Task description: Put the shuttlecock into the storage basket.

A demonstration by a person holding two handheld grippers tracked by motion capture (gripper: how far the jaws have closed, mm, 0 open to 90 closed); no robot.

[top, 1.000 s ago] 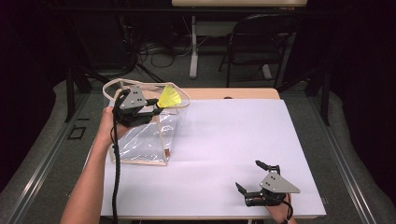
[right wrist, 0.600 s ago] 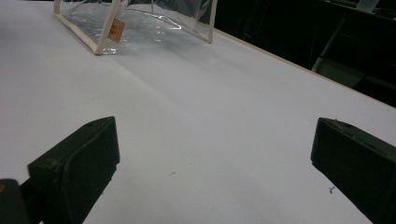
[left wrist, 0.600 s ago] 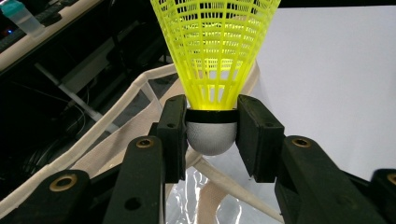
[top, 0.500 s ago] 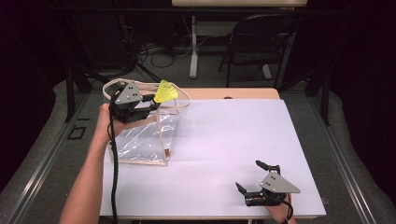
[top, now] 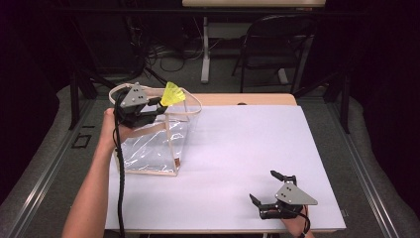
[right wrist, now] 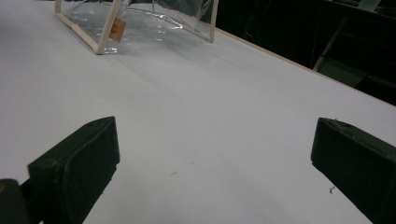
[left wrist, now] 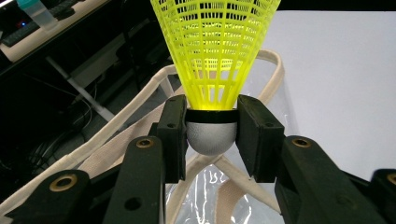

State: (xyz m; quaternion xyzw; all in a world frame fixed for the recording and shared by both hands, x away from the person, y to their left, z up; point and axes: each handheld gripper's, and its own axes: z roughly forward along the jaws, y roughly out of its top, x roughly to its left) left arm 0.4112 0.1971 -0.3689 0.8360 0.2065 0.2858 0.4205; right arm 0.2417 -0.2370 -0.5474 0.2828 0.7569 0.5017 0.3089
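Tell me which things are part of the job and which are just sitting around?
In use:
left gripper, clamped on the yellow shuttlecock
clear bag, under it

Just around:
right gripper, open on the white table
black chair

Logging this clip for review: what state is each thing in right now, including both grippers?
Shuttlecock: gripped at its grey cork, skirt pointing away from the gripper, held above the bag's mouth.
Bag: clear, standing on the table, mouth open, handles loose.
Left gripper: shut on the shuttlecock.
Right gripper: open, holding nothing, low at the table's near edge.
Table: white top, bare around the bag.
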